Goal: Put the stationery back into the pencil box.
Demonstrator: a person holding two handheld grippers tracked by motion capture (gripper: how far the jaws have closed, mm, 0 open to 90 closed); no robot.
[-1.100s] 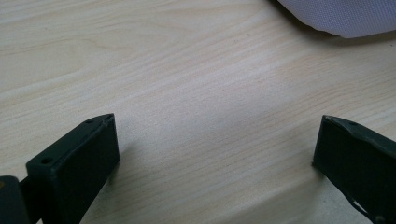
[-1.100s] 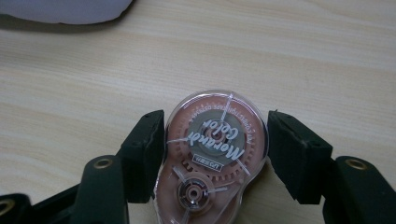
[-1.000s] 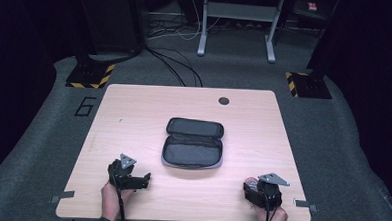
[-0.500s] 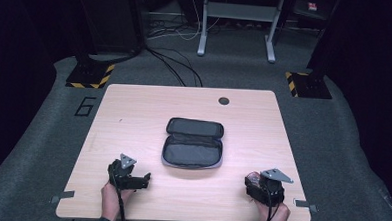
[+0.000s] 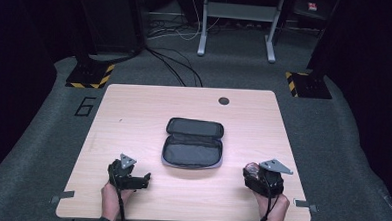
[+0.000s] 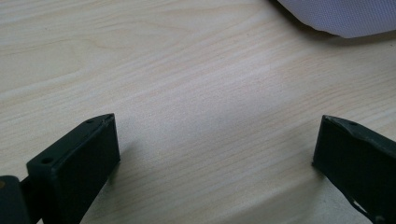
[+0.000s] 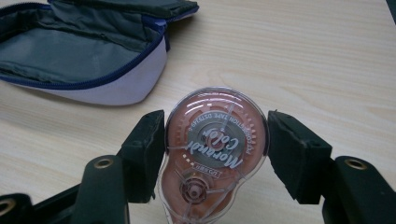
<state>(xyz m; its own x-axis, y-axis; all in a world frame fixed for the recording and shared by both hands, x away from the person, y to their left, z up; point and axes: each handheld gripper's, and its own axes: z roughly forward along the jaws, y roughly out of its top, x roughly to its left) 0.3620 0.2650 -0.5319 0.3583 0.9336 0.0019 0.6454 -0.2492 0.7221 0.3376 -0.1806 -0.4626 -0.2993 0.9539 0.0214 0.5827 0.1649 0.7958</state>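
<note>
right tool (image 7: 215,140): jaws clamped on a clear orange correction tape dispenser (image 7: 215,154), round end leading, narrow end back toward the hand.
pouch from right tool: open pencil pouch (image 7: 79,56) lies ahead and to the left, near, its long axis running crosswise to the reach.
nearer hand: the right, already loaded.
left tool (image 6: 215,154): jaws wide apart, nothing held, low over bare tabletop (image 6: 187,70).
room: dark, grey carpet floor (image 5: 332,146), cables beyond.

High view looks down from above; gripper views sit close over the table (image 5: 134,108) — all share the pouch (image 5: 193,144).
</note>
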